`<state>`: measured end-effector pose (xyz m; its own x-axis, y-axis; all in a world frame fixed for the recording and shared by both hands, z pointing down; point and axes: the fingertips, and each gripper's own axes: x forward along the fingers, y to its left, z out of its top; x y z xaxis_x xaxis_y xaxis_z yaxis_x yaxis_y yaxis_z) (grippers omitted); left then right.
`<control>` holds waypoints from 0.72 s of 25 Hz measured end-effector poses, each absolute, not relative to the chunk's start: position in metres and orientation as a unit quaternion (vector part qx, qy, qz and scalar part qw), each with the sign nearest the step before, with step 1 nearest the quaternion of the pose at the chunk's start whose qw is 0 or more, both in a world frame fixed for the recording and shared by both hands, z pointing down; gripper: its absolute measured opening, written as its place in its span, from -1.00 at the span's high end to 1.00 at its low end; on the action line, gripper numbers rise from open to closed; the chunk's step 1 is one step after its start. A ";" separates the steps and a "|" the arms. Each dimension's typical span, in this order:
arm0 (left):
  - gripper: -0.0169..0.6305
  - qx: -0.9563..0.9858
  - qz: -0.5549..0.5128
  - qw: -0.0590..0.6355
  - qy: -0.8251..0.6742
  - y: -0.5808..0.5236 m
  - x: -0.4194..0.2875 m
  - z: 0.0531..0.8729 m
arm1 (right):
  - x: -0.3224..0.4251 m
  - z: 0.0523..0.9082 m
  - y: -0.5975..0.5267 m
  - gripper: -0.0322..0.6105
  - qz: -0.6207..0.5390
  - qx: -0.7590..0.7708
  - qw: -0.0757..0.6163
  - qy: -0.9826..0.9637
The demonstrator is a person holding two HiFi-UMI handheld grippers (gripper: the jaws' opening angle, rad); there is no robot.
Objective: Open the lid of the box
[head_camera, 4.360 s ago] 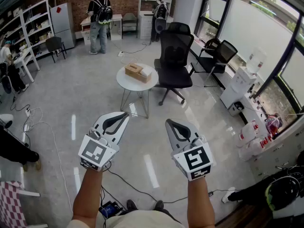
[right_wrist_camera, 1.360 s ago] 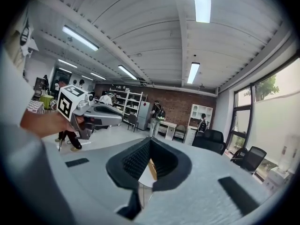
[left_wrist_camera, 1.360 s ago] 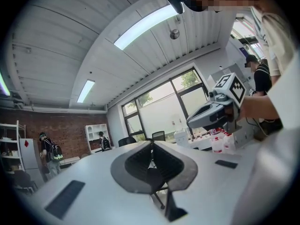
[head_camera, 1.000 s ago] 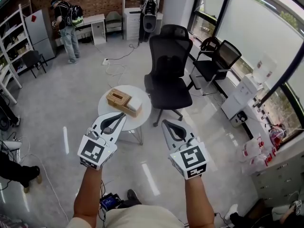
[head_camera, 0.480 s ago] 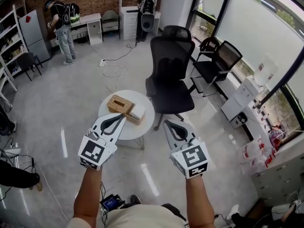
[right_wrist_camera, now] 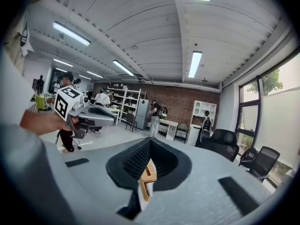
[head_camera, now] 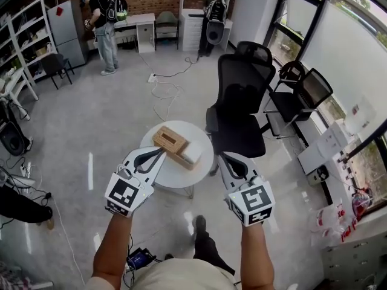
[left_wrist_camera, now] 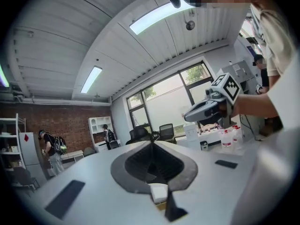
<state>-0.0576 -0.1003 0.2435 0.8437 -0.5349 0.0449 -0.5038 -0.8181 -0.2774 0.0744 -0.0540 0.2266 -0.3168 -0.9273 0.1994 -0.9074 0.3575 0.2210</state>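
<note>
Box (head_camera: 172, 142) nearer | left gripper (head_camera: 161, 151) fingers closed, empty | right gripper (head_camera: 221, 155) likewise

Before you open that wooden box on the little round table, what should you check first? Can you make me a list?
1. Light brown wooden box sits on the round white table: ok.
2. Lid edge found: cannot tell, too small to see.
3. Left gripper fingers apart, ready to grab: not ok, shut and empty.
4. Right gripper fingers apart: not ok, shut and empty.
5. Grippers at the box: not ok, neither touches it.
6. Black office chair out of the way: ok, it stands beyond the table.
</note>
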 end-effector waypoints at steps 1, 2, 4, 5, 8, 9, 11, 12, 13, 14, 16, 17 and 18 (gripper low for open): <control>0.89 -0.949 -0.064 0.126 0.280 -0.108 -0.056 0.246 | 0.078 0.228 -0.065 0.92 -0.037 0.560 0.144 -0.815; 0.89 -0.948 -0.068 0.122 0.288 -0.116 -0.054 0.246 | 0.081 0.231 -0.077 0.92 -0.040 0.552 0.142 -0.820; 0.89 -0.943 -0.074 0.112 0.306 -0.134 -0.052 0.249 | 0.085 0.237 -0.100 0.92 -0.046 0.536 0.140 -0.831; 0.89 -0.939 -0.076 0.111 0.318 -0.145 -0.053 0.252 | 0.087 0.238 -0.112 0.92 -0.049 0.527 0.139 -0.837; 0.89 -0.929 -0.080 0.105 0.347 -0.180 -0.051 0.268 | 0.095 0.243 -0.149 0.92 -0.049 0.505 0.137 -0.851; 0.89 -0.927 -0.082 0.099 0.353 -0.189 -0.049 0.272 | 0.097 0.246 -0.160 0.92 -0.047 0.499 0.139 -0.854; 0.89 -0.923 -0.085 0.086 0.364 -0.205 -0.046 0.278 | 0.101 0.251 -0.179 0.92 -0.046 0.488 0.143 -0.860; 0.89 -0.922 -0.086 0.080 0.369 -0.213 -0.044 0.280 | 0.102 0.253 -0.188 0.92 -0.047 0.484 0.144 -0.862; 0.90 -0.921 -0.086 0.074 0.373 -0.221 -0.044 0.284 | 0.104 0.255 -0.197 0.92 -0.048 0.481 0.145 -0.864; 0.89 -0.920 -0.088 0.068 0.376 -0.228 -0.043 0.289 | 0.105 0.257 -0.206 0.92 -0.049 0.478 0.146 -0.865; 0.89 -0.919 -0.091 0.053 0.379 -0.240 -0.042 0.301 | 0.107 0.263 -0.222 0.92 -0.046 0.473 0.150 -0.867; 0.89 -0.919 -0.093 0.046 0.380 -0.246 -0.042 0.307 | 0.109 0.267 -0.230 0.92 -0.043 0.473 0.151 -0.867; 0.89 -0.919 -0.095 0.040 0.381 -0.253 -0.041 0.312 | 0.111 0.270 -0.237 0.92 -0.042 0.473 0.152 -0.867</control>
<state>-0.0414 -0.2527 0.3120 0.6909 -0.7083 0.1443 -0.6932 -0.7059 -0.1457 0.1114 -0.2373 0.2699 -0.5067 -0.8326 0.2237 -0.8074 0.5492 0.2155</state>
